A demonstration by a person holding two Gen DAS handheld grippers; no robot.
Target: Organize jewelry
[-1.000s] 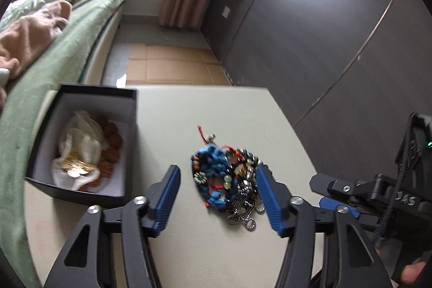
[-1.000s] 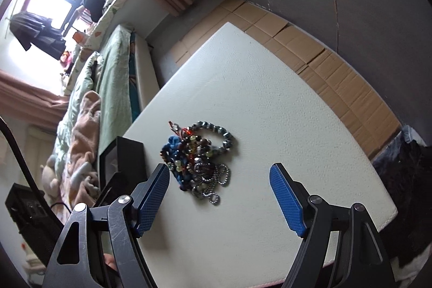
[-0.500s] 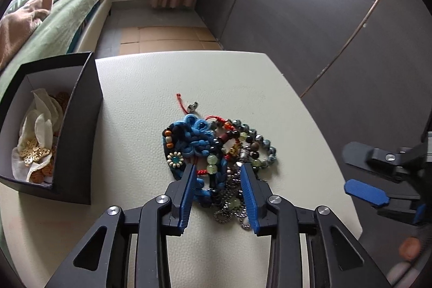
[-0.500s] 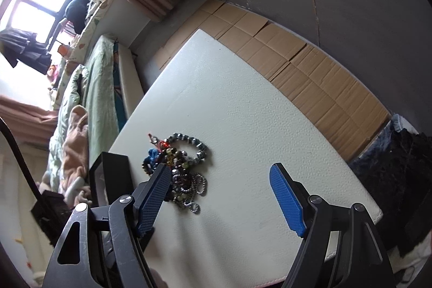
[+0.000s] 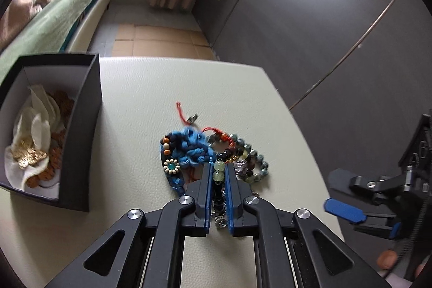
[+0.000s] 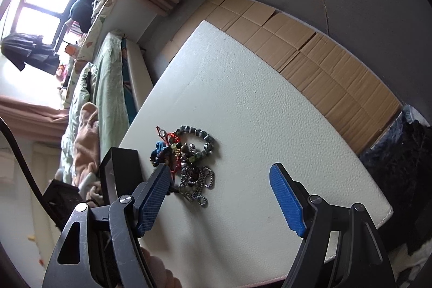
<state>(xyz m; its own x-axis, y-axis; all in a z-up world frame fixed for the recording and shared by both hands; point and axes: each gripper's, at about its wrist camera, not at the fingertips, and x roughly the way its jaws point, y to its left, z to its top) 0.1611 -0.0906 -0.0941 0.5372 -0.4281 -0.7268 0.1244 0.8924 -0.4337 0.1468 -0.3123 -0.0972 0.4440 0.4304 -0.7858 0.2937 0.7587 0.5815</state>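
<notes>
Left gripper (image 5: 218,176) pinching green bead strand (image 5: 218,169) in jewelry pile (image 5: 208,155) on counter (image 5: 140,88) straight ahead. Right gripper (image 6: 221,196) spread wide, pile near its left finger. Probably light, limp, tangled; likely to drag neighbours. Black box (image 5: 89,126) left of left gripper.

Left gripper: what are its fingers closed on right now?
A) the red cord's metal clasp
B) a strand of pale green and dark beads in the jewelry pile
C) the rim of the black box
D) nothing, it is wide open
B: the left gripper has its blue pads pinched on a beaded strand at the near edge of the jewelry pile, away from the black box.
</notes>
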